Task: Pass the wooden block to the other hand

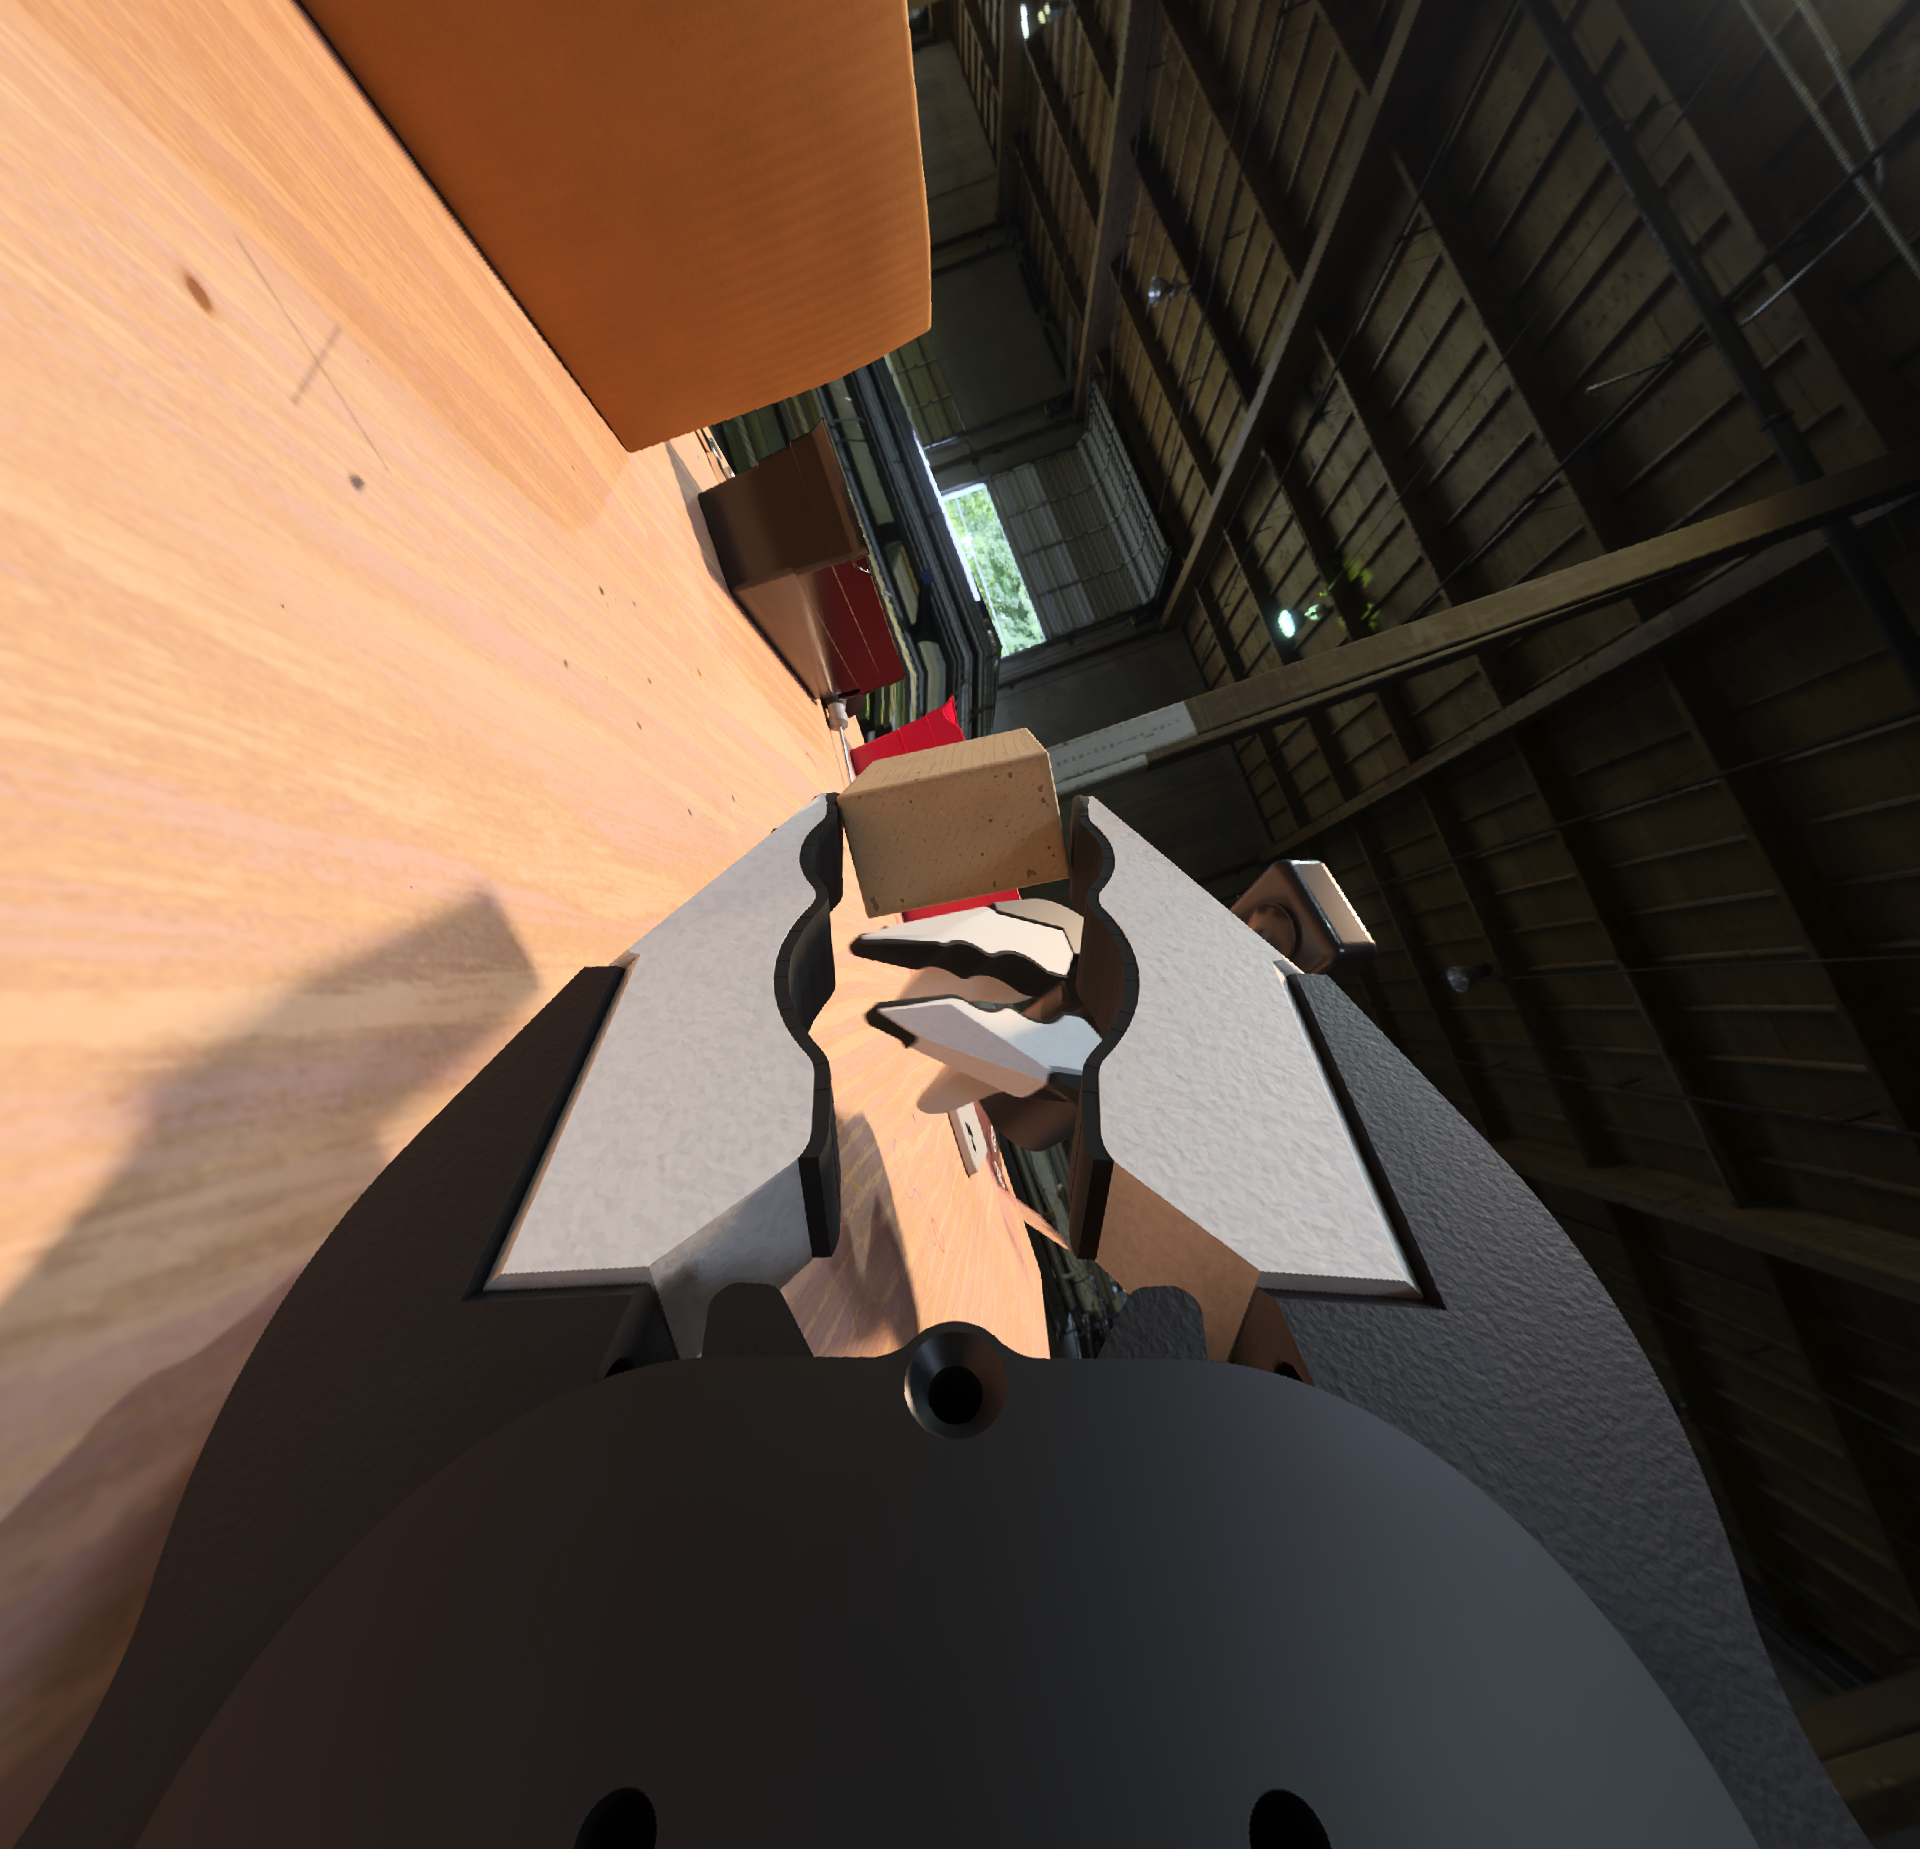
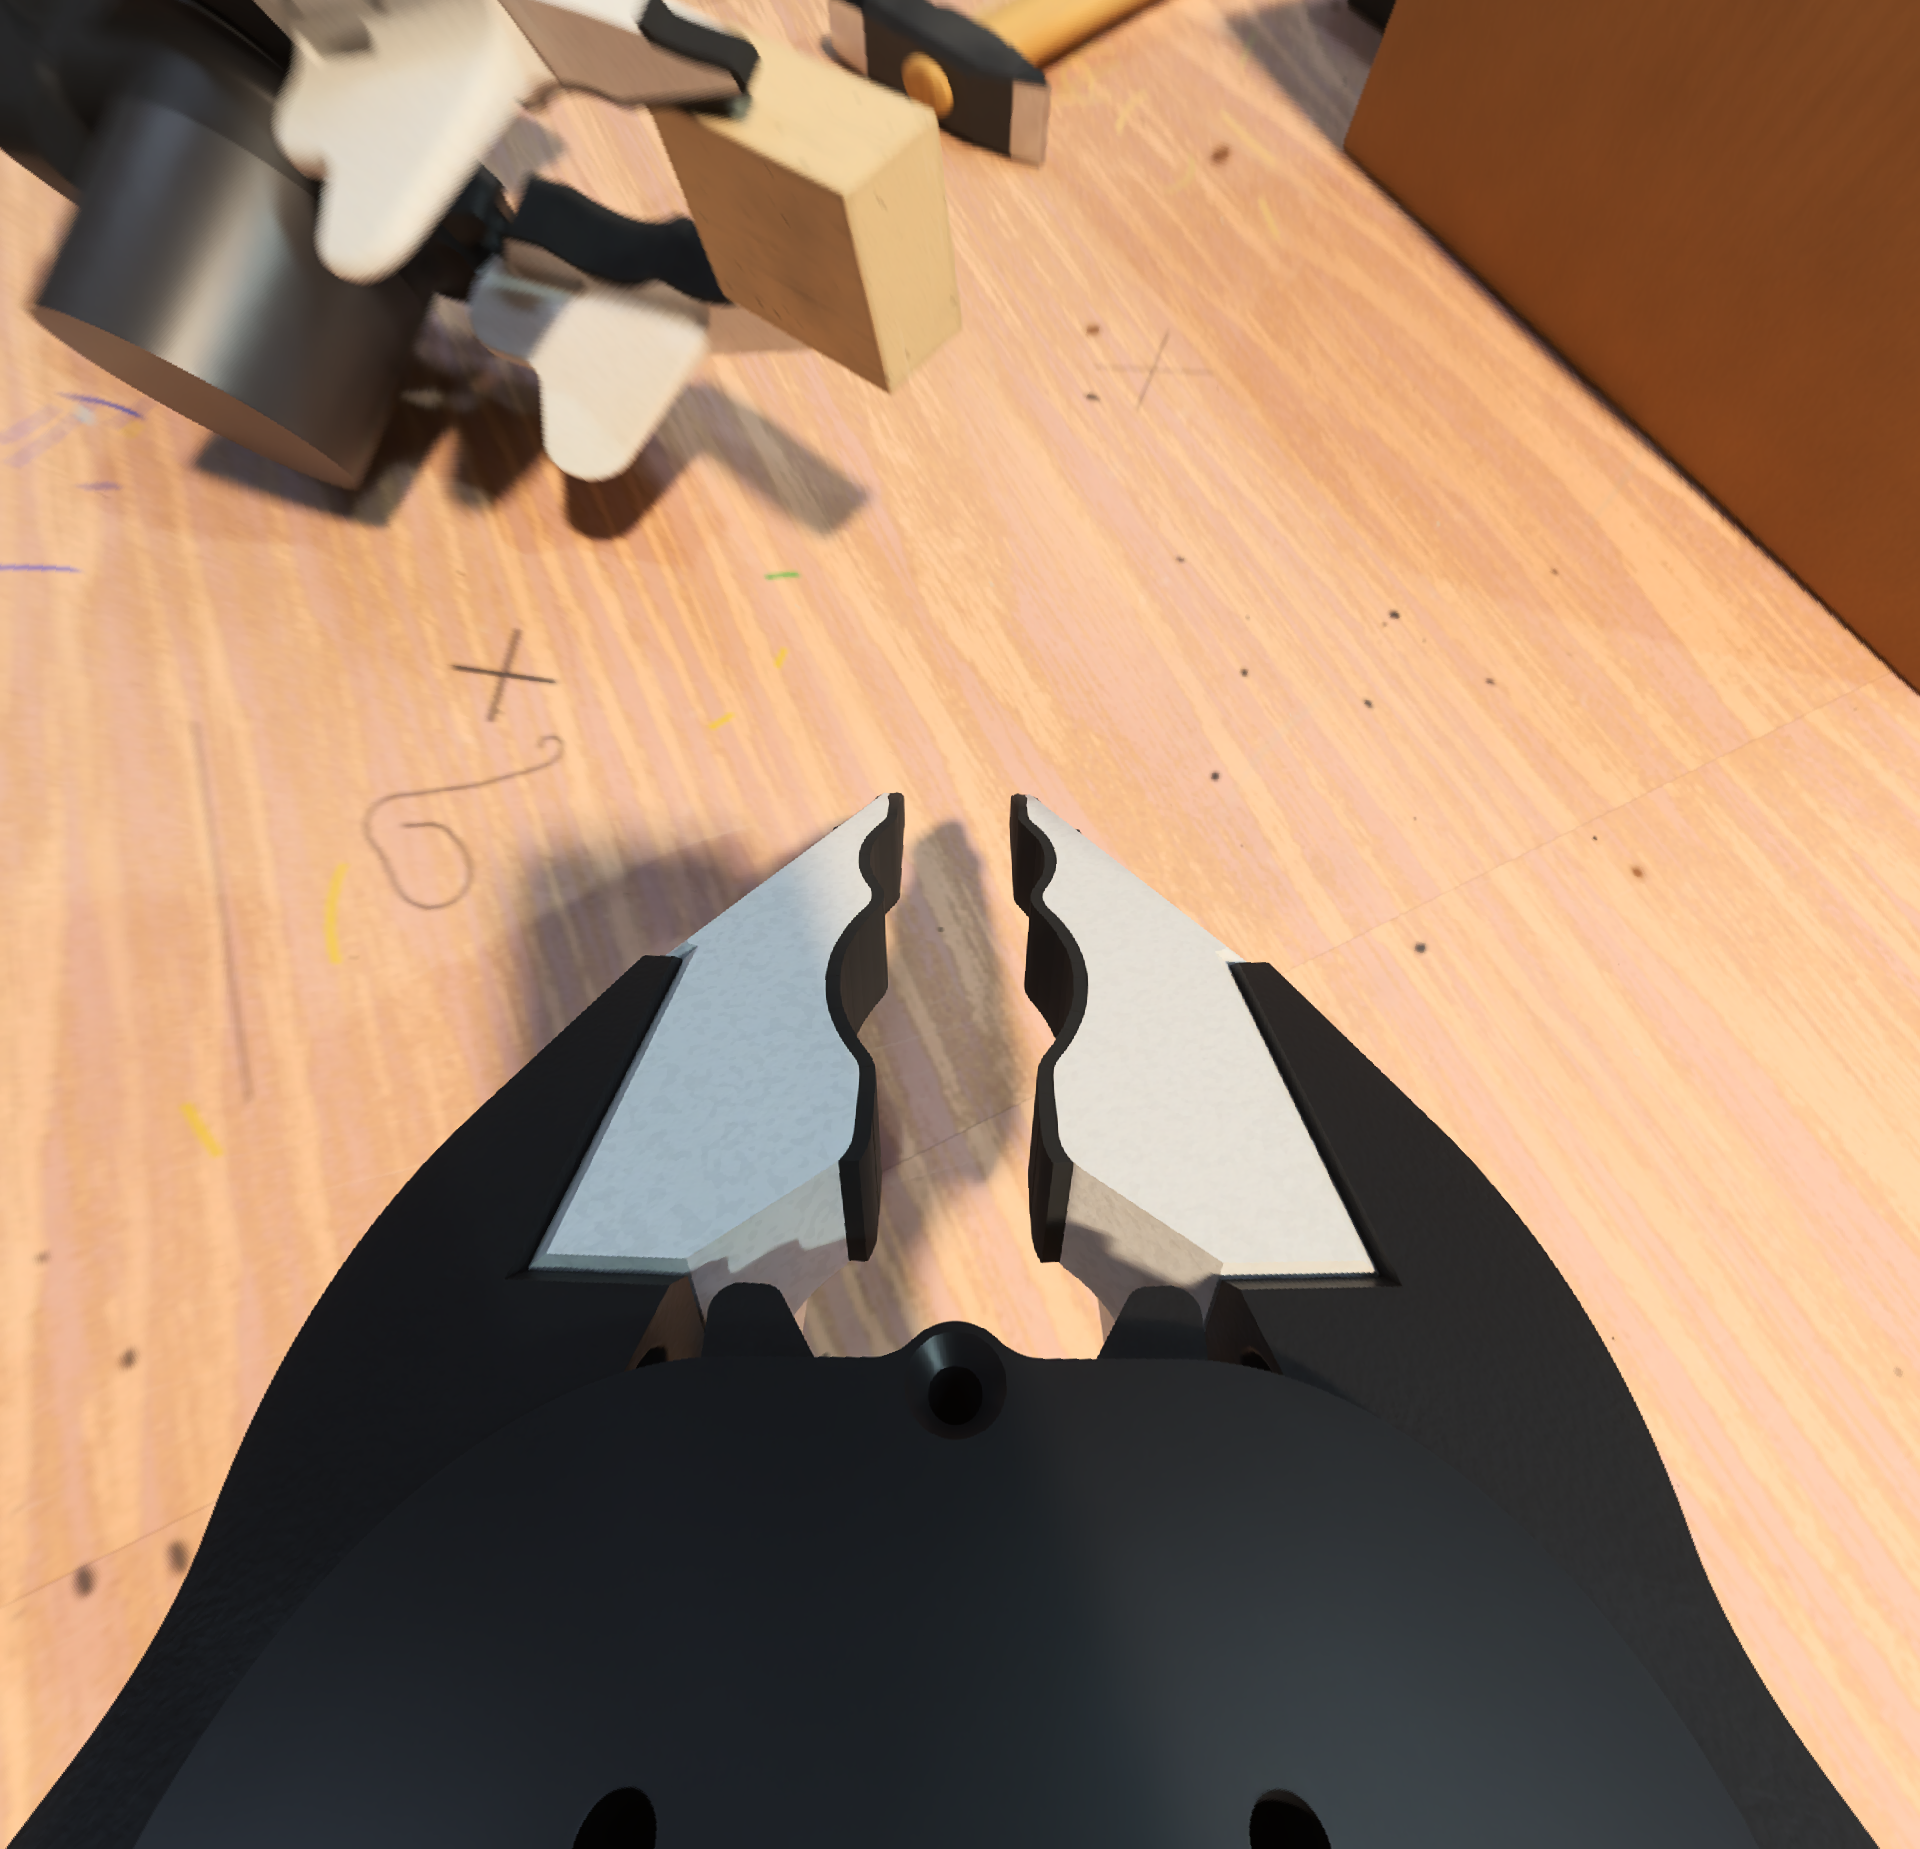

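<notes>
The wooden block (image 1: 951, 823) is a pale tan cuboid. My left gripper (image 1: 951, 812) is shut on it at the fingertips and holds it in the air above the table. In the right wrist view the block (image 2: 831, 220) and the left gripper (image 2: 717, 158) are at the upper left, above the tabletop. My right gripper (image 2: 956, 812) is open with a narrow gap and holds nothing. It sits below and short of the block. It also shows in the left wrist view (image 1: 873, 984), just beneath the block, with its white fingers (image 1: 987, 1046) apart.
A wooden table (image 2: 1351, 968) with pen marks lies below. A large orange-brown box (image 2: 1662, 241) stands at the right, also in the left wrist view (image 1: 644, 137). A hammer (image 2: 935, 64) lies beyond the block. A dark brown box (image 1: 790, 542) and red items (image 1: 862, 625) stand farther off.
</notes>
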`<state>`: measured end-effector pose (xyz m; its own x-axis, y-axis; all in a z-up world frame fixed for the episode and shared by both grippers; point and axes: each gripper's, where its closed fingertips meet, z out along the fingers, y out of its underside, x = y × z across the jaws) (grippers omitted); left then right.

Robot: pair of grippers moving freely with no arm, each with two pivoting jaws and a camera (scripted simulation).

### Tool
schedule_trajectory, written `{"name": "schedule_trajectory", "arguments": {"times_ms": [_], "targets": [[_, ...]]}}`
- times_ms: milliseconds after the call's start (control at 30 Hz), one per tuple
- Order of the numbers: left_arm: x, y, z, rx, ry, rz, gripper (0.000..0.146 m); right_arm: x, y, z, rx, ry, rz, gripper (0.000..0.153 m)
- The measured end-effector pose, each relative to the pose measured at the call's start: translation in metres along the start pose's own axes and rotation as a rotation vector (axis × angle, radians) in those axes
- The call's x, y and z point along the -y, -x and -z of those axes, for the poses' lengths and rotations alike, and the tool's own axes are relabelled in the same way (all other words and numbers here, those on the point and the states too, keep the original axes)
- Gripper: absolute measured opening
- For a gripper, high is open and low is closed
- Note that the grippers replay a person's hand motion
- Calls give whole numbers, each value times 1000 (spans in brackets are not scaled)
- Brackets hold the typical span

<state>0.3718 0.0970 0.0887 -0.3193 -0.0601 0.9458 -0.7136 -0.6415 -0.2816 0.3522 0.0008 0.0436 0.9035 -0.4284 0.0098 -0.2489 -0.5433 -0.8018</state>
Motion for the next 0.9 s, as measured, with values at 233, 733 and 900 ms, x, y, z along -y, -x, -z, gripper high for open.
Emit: {"name": "schedule_trajectory", "arguments": {"times_ms": [233,733,900], "targets": [[0,0,0,-2,-1,1,44,-11,-10,-28,-29,98,14,23],[3,-2,2,-29,-5,16,44,-9,-11,-37,-9,157,36,10],[4,-3,3,-32,-9,18,44,33,1,7,21,-44,63,12]]}}
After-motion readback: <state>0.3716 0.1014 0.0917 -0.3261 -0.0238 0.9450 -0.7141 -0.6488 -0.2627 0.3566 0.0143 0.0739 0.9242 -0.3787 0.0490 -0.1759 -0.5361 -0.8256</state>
